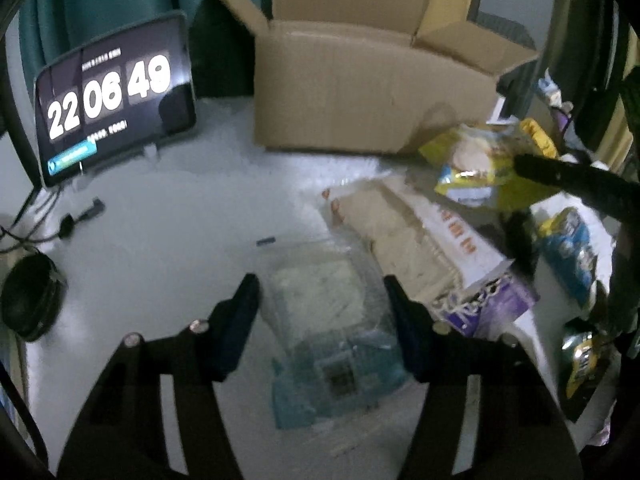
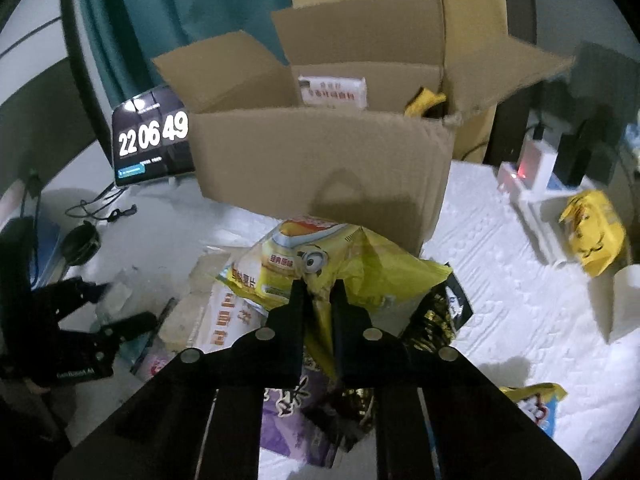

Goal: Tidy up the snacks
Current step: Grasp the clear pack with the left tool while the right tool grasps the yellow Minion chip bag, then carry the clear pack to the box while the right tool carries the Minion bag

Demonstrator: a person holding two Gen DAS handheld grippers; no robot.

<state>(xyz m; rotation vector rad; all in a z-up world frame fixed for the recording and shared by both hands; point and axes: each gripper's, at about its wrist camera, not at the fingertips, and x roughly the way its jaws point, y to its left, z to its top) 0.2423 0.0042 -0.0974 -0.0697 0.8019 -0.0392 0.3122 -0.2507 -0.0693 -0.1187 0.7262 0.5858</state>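
Overhead, teal curtain (image 2: 168, 20); white tabletop (image 1: 168, 232).

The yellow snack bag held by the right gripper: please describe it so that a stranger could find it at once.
Start at the big open cardboard box on the white table. Directly in front of it lies a heap of packets, and the yellow snack bag sits on top, pinched by the right gripper. Unlike the purple packet beneath, it shows a one-eyed cartoon face.
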